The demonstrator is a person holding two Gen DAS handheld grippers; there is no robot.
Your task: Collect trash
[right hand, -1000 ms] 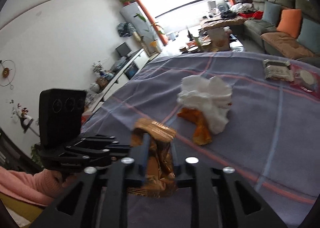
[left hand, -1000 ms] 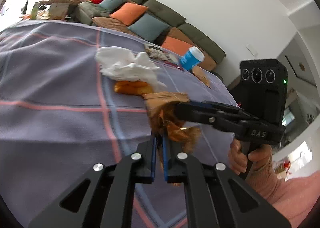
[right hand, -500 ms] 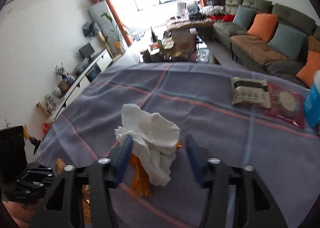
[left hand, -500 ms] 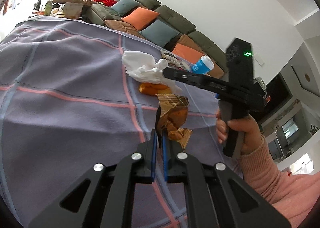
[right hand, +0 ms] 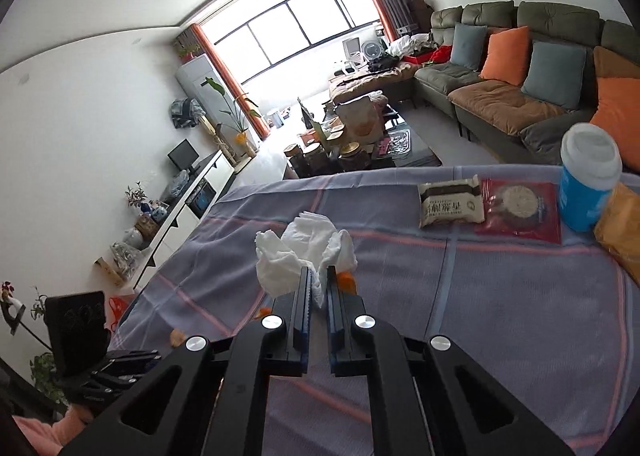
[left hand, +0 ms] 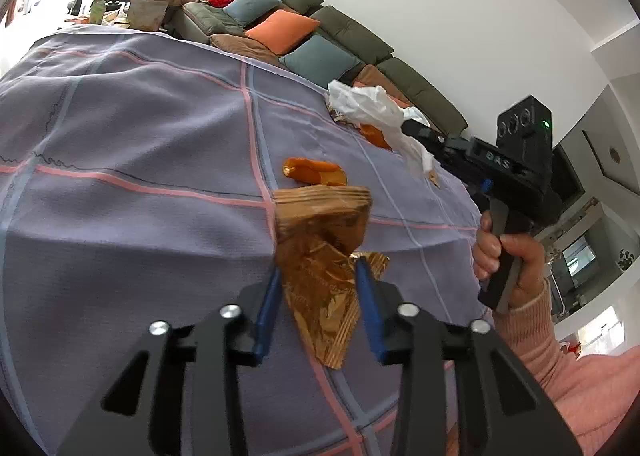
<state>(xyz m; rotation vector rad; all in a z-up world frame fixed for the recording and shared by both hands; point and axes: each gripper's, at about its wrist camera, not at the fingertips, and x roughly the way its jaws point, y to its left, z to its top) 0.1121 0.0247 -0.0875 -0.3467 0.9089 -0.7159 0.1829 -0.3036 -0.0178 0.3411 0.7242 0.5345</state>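
Left tongs [left hand: 318, 288]: mine, in my left hand; jaws have just been opening and now stand apart at a moderate width; a crumpled gold-brown wrapper [left hand: 320, 252] sits between the blue pads [left hand: 267, 302], its folded top rising above the tips, its lower corner hanging down past them; whether the pads still press on it I cannot tell.

Right tongs [right hand: 318, 288]: mine, in my right hand [left hand: 506, 260], pink sleeve at the wrist; jaws have just been closing and now stand narrow, pinched on a wad of white tissue [right hand: 304, 256]; the tissue bunches above and to the left of the tips, lifted off the cloth.

Table [right hand: 500, 296]: covered in a purple cloth with pink and pale-blue lines.

Orange peel [left hand: 314, 172]: one piece lying on the cloth just beyond the wrapper; a second orange scrap [right hand: 346, 280] showing just beside the tissue, under the right tongs.

Far edge of the table, in the right wrist view: a pale snack packet [right hand: 450, 206], touching a red packet [right hand: 520, 212] with a round biscuit; a blue cup with a white lid [right hand: 588, 182], upright, just beside the red packet; a yellow bag [right hand: 620, 228] at the frame's right edge.

Behind the table: a green sofa [right hand: 500, 104] with orange and blue cushions.
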